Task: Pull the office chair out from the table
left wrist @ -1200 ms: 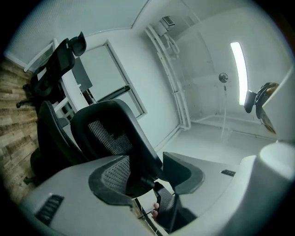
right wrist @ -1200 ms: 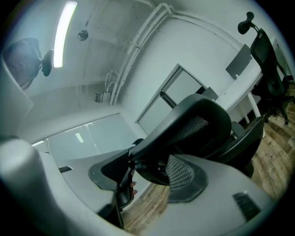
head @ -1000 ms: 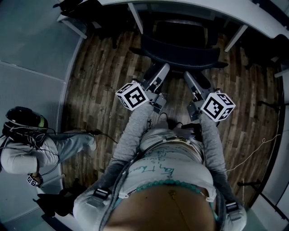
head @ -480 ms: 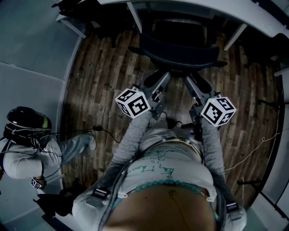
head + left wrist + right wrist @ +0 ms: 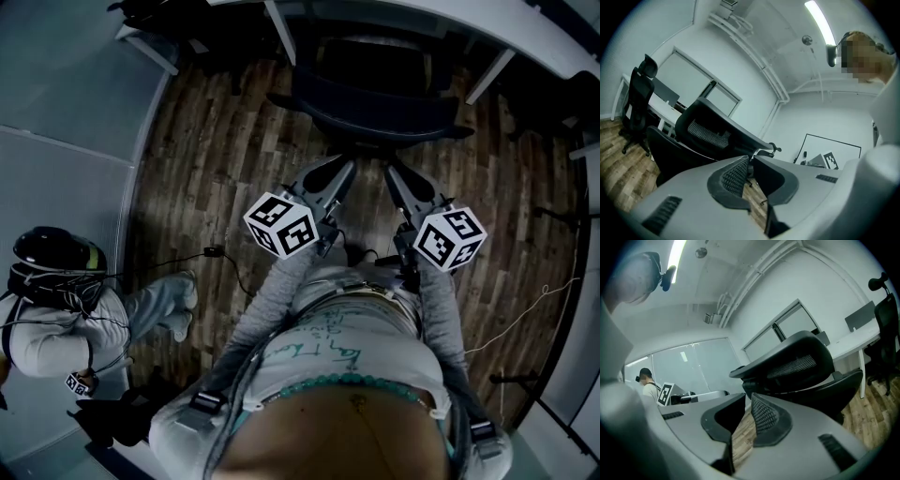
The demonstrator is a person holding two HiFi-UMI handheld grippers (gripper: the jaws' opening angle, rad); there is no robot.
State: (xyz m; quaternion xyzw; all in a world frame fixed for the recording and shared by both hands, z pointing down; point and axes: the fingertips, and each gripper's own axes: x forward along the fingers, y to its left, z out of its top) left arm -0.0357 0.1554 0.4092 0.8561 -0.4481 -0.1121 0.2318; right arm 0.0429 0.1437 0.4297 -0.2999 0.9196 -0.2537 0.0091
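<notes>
Where one table [image 5: 450, 21] stands, one office chair [image 5: 375, 98] sits partly under.

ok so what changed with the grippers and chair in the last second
Both the left gripper and the right gripper have just been closing, jaws now nearly together with nothing between them, and both drew back a little from the chair toward the person. The bystander at the left shifted slightly. The chair stayed put at the table, ungripped.
</notes>
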